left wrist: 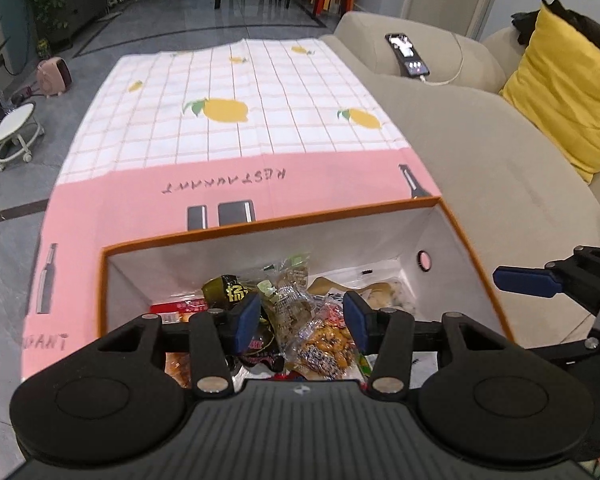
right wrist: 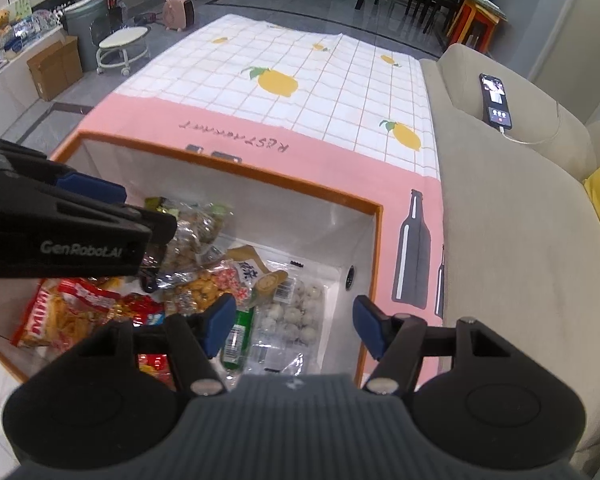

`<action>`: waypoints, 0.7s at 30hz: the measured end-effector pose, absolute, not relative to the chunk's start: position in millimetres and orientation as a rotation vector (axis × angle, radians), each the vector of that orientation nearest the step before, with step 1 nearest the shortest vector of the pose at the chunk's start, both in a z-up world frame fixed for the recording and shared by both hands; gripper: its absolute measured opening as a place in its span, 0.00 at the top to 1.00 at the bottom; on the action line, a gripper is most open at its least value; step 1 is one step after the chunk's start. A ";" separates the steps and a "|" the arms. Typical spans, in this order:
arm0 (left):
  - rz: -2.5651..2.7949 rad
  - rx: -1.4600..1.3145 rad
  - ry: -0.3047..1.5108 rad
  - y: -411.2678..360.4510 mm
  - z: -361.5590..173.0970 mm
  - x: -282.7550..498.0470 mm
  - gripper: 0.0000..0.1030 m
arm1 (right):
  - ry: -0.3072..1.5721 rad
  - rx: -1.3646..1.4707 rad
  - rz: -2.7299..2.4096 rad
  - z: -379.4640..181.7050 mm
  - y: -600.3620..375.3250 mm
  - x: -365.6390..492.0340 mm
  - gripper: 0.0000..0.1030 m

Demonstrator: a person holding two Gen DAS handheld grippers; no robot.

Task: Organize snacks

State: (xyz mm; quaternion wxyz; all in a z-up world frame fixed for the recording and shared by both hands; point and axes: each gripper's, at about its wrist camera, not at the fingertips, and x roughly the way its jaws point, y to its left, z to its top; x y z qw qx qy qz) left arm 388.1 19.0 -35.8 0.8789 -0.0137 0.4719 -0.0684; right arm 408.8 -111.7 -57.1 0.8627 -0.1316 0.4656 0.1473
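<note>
An orange-rimmed white box (left wrist: 268,227) (right wrist: 284,184) sits on the pink and checked tablecloth (left wrist: 236,128) and holds several snack packs. My left gripper (left wrist: 302,322) is open above the box, over a clear pack of nuts (left wrist: 326,344) and a dark green pack (left wrist: 224,290); nothing is between its jaws. My right gripper (right wrist: 294,326) is open above the box's right end, over a clear pack of white balls (right wrist: 296,312) and a green tube pack (right wrist: 238,336). A red chip bag (right wrist: 72,312) lies at the left. The left gripper's body (right wrist: 60,236) crosses the right wrist view.
A beige sofa (left wrist: 480,152) runs along the right of the table, with a phone on its arm (left wrist: 408,56) (right wrist: 496,100) on a cable and a yellow cushion (left wrist: 568,96). A white stool (right wrist: 122,48), a cardboard box (right wrist: 56,68) and a pink heater (right wrist: 178,12) stand on the floor.
</note>
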 end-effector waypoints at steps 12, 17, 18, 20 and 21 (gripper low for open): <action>-0.121 0.066 0.794 0.9 52.5 294.5 0.46 | 0.931 -0.210 0.362 22.8 -132.0 334.3 0.29; -0.096 0.145 0.732 -11.5 73.9 244.8 0.45 | 0.915 -0.195 0.353 38.8 -143.1 283.6 0.27; -0.095 0.147 0.730 -12.5 76.2 234.3 0.45 | 0.908 -0.189 0.353 40.0 -146.0 274.2 0.27; -0.090 0.160 0.722 -14.6 78.9 215.5 0.45 | 0.890 -0.169 0.351 41.6 -152.9 250.8 0.27; -0.084 0.169 0.715 -16.3 79.2 204.6 0.45 | 0.872 -0.163 0.346 42.5 -156.1 238.0 0.27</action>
